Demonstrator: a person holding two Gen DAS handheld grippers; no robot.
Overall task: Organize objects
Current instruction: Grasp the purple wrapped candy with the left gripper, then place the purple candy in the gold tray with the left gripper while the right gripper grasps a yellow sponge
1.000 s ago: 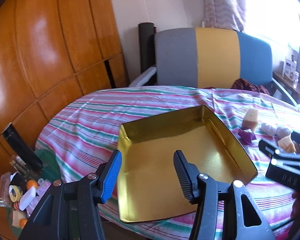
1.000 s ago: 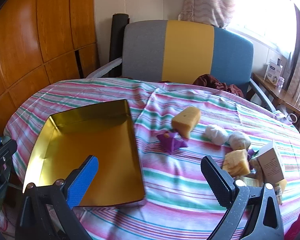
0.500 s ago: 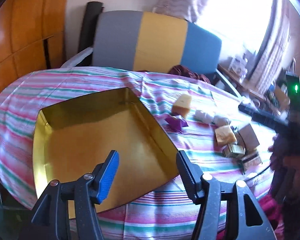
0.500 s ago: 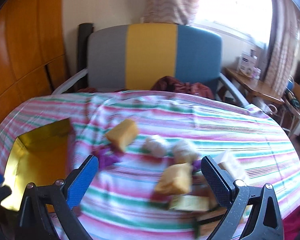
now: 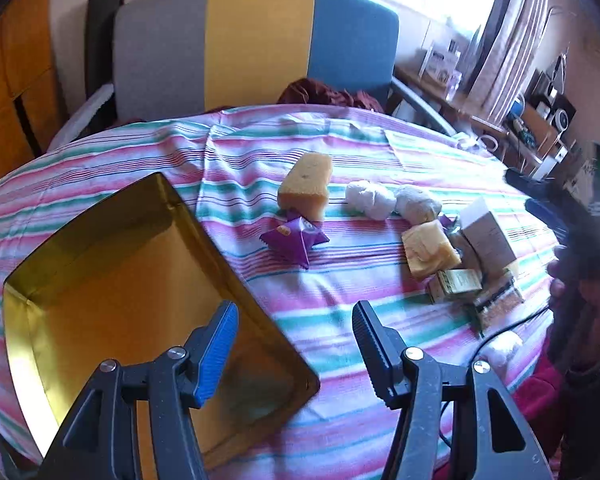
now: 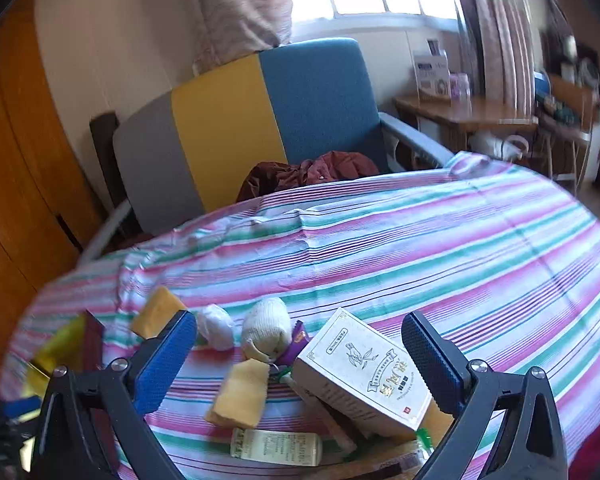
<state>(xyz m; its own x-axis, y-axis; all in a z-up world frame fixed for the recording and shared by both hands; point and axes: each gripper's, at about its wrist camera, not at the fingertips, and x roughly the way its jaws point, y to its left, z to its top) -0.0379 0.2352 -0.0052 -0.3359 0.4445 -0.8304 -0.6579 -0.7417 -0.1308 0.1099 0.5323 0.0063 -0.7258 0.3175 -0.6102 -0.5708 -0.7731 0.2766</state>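
Beside the gold tray [image 5: 112,280] on the striped surface [image 5: 340,288]: loose sponges, sock balls, purple packet [image 5: 294,238], boxes. Left claw [image 5: 294,344] just widened, empty; right claw [image 6: 300,360] spread over white box [image 6: 364,372]. Gathering barely begun; next likely closing on that box.

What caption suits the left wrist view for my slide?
Open left gripper above the empty gold metal tray beside sponges on a striped tablecloth.

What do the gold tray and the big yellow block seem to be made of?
Gold tray: looks like thin metal, glossy finish; its walls mirror the light and have sharp folded edges. Yellow block: likely sponge or foam, matte, with a pitted surface.
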